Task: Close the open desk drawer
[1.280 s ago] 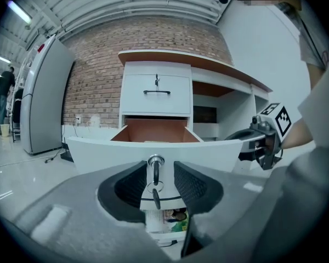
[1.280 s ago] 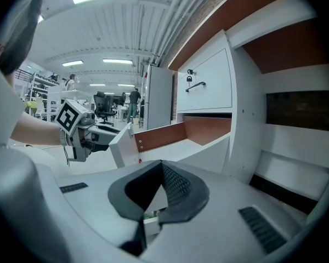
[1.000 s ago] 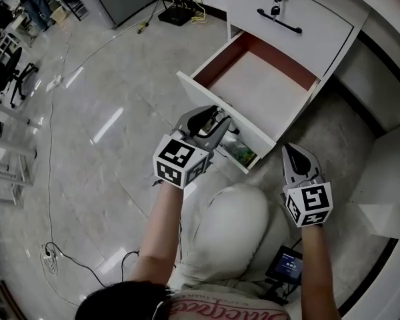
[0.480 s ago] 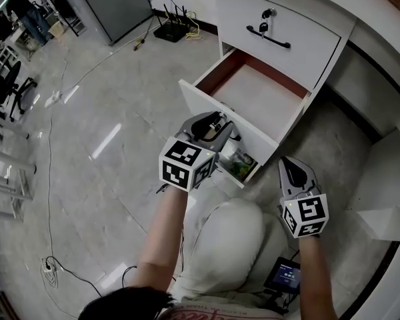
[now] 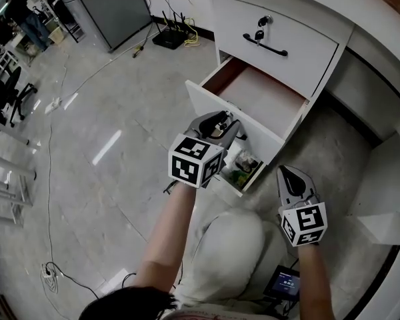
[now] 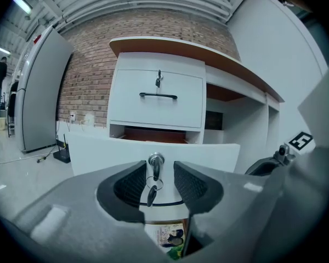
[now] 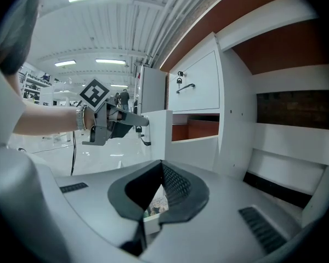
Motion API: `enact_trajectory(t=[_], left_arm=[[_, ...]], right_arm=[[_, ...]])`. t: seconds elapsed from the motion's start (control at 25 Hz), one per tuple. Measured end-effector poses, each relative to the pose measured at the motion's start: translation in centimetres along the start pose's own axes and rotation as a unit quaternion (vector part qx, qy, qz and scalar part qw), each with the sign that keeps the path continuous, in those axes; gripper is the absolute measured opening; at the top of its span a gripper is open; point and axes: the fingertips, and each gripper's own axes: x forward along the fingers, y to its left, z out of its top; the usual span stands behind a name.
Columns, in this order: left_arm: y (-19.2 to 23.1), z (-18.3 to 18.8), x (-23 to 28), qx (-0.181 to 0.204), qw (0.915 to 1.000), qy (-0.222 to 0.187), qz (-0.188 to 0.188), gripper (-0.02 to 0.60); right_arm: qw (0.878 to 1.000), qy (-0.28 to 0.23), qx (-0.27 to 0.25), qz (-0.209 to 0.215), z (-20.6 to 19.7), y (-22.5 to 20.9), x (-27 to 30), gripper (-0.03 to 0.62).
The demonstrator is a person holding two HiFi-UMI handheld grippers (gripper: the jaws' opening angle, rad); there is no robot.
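Observation:
The desk drawer (image 5: pixel 260 95) stands part way out, its inside reddish brown and bare. Its white front panel (image 5: pixel 203 99) faces me and fills the middle of the left gripper view (image 6: pixel 98 147). My left gripper (image 5: pixel 232 127) is up against that panel, open, with the drawer's lock and hanging key (image 6: pixel 155 163) in the gap between its pads and not squeezed. My right gripper (image 5: pixel 288 173) hangs shut and holds nothing, lower right of the drawer's corner and apart from it. In the right gripper view the left gripper (image 7: pixel 126 119) shows at the panel's edge.
Above the open drawer is a closed drawer with a black handle (image 5: pixel 265 45) and a key. Below it, colourful packets (image 5: pixel 242 167) lie in an open lower compartment. A router (image 5: pixel 168 37) and cables lie on the floor; my knee (image 5: pixel 220 245) and a small screen device (image 5: pixel 283 282) are below.
The left gripper has moved toward the desk against the drawer front, and the drawer has slid further in. The right gripper has stayed about where it was.

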Motion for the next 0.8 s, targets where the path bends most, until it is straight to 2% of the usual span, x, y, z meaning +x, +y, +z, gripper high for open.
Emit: enact_trajectory(t=[0.44, 0.8], left_arm=[[0.4, 1.4, 5.0, 0.01, 0.9999, 0.008, -0.011, 0.147], [0.6, 2.5, 8.7, 0.002, 0.9999, 0.011, -0.013, 0.15]], right_arm=[[1.0, -0.007, 0.006, -0.007, 0.4, -1.4, 0.7, 0.009], [1.0, -0.009, 0.015, -0.004, 0.3, -2.1, 1.4, 0.009]])
